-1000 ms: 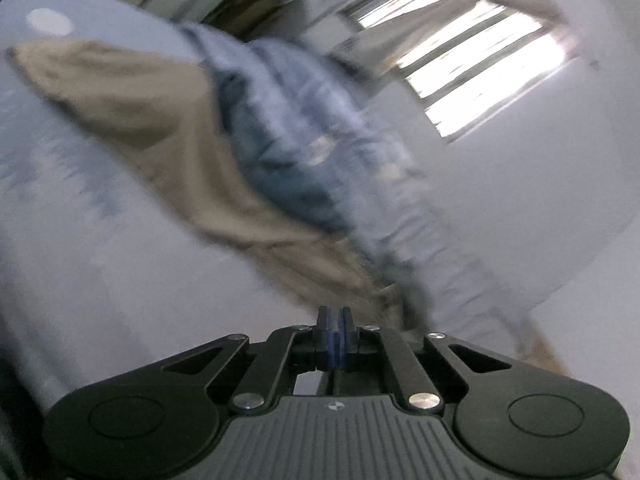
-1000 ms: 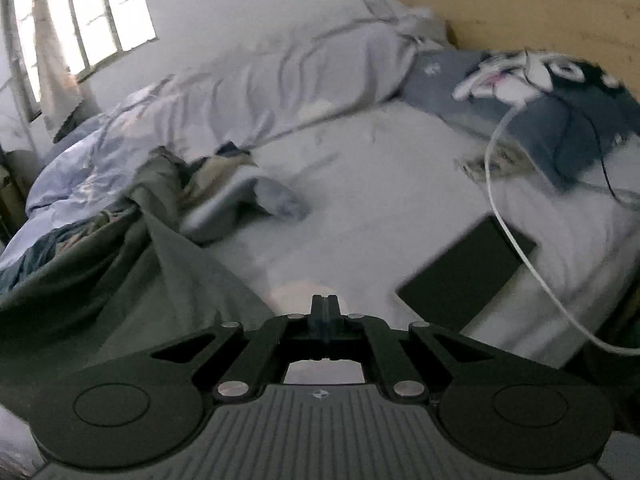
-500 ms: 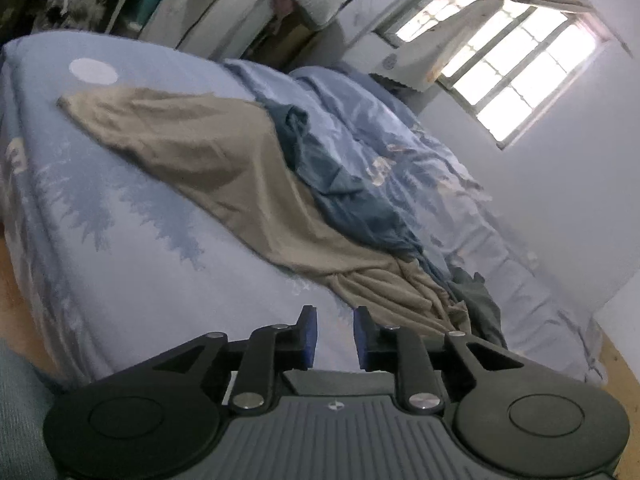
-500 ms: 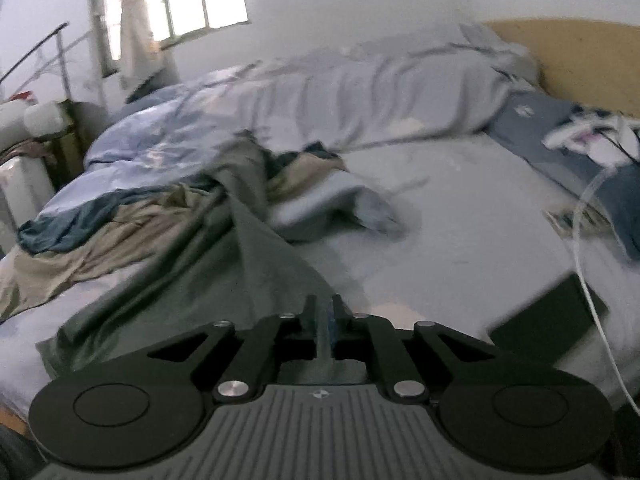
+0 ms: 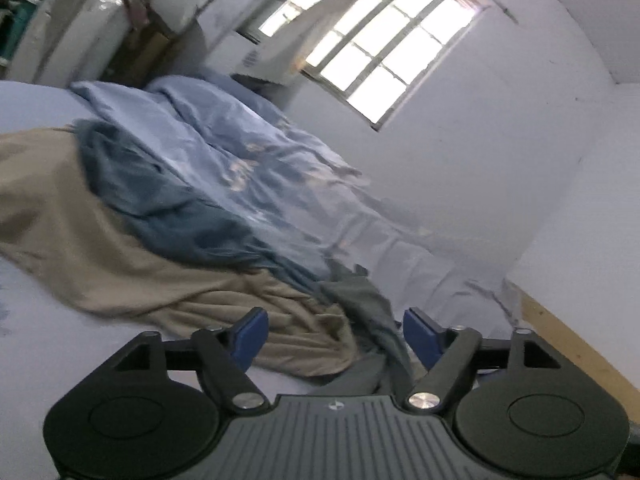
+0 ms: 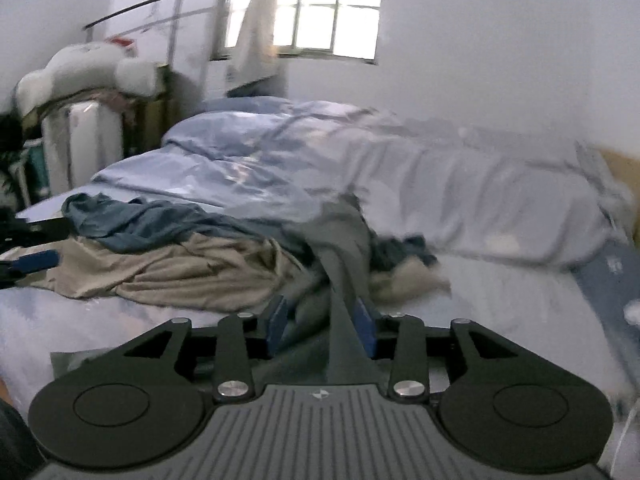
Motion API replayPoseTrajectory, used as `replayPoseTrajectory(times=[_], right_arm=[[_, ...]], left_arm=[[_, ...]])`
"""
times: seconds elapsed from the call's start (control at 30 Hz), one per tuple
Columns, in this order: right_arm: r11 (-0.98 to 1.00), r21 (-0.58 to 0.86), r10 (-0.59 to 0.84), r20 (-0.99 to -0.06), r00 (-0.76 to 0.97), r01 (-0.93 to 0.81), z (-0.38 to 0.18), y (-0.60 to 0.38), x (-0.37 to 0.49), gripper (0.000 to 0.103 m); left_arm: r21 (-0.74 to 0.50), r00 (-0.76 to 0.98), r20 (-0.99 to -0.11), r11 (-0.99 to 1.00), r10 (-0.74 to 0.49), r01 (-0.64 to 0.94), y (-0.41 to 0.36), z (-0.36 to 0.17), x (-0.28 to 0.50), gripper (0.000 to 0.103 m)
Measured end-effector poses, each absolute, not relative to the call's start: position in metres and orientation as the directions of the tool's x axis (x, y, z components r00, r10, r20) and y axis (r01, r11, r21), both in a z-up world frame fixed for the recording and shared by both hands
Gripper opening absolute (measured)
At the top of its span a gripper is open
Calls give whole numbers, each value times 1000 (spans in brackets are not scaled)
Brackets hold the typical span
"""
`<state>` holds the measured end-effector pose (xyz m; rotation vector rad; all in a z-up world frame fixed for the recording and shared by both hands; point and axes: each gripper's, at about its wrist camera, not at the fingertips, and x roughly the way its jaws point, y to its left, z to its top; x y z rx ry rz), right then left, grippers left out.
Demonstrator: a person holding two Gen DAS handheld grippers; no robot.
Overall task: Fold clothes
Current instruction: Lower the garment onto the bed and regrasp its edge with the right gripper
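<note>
Grey-green cloth (image 6: pixel 344 248) is draped up from the heap on the bed (image 6: pixel 500 320) and runs between the blue pads of the right tool (image 6: pixel 323 322), whose jaws are parted around it; whether either pad touches the fabric cannot be told. In the left wrist view the same cloth (image 5: pixel 368 300) is seen lying between the spread pads of the left tool (image 5: pixel 335 332), which is wide apart and grips nothing.

A tan garment (image 6: pixel 172 268) is spread flat toward the foot of the bed, crumpled where it meets the grey-green cloth. It is seen in the left view (image 5: pixel 120 264) as the nearest and largest piece. A dark blue garment (image 6: pixel 136 222) is bunched on top of its far edge, also seen from the left (image 5: pixel 168 208). Behind both, a pale blue duvet (image 6: pixel 280 148) is piled along the wall side of the bed. A further small tangle of dark and light fabric (image 6: pixel 408 260) is seen just beside the grey-green cloth, blurred.

A window (image 6: pixel 320 8) is set in the wall beyond the bed, with a curtain (image 6: pixel 256 20) pulled to one side.
</note>
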<state>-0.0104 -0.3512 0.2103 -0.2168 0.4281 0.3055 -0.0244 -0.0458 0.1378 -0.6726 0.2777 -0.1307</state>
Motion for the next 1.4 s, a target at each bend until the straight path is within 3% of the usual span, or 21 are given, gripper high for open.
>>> replayPoseTrajectory(times=[0.17, 0.37, 0.57, 0.73, 0.9, 0.97, 1.0, 1.03, 1.17, 1.4], right_arm=[[883, -260, 263, -414, 871, -391, 226, -314, 42, 47], [826, -371, 260, -418, 870, -425, 227, -279, 119, 47], [734, -480, 221, -499, 838, -480, 180, -238, 191, 47], [659, -550, 167, -557, 813, -512, 129, -217, 239, 47], [627, -613, 86, -560, 824, -482, 96, -216, 275, 44], [634, -607, 79, -566, 821, -479, 90, -220, 283, 31], [631, -613, 77, -560, 825, -475, 89, -221, 284, 9], [648, -608, 82, -543, 836, -458, 93, -228, 283, 4], [764, -536, 77, -476, 876, -358, 114, -270, 280, 3], [987, -154, -118, -500, 858, 46, 133, -444, 279, 3]], left_arm=[[-663, 959, -179, 747, -222, 49, -44, 134, 32, 77], [-699, 962, -173, 714, -211, 31, -32, 119, 89, 77], [-720, 942, -290, 687, -171, -97, -26, 96, 111, 77], [-752, 942, -302, 644, -147, -141, -16, 90, 117, 77], [-771, 938, -301, 623, -172, -133, -14, 88, 124, 77], [-763, 936, -303, 634, -177, -127, -18, 87, 127, 77], [-759, 935, -305, 639, -181, -124, -20, 87, 129, 77], [-757, 934, -306, 643, -186, -120, -23, 86, 130, 77], [-745, 926, -315, 658, -206, -107, -34, 83, 134, 76], [-692, 930, -289, 720, -226, -40, -51, 89, 132, 76]])
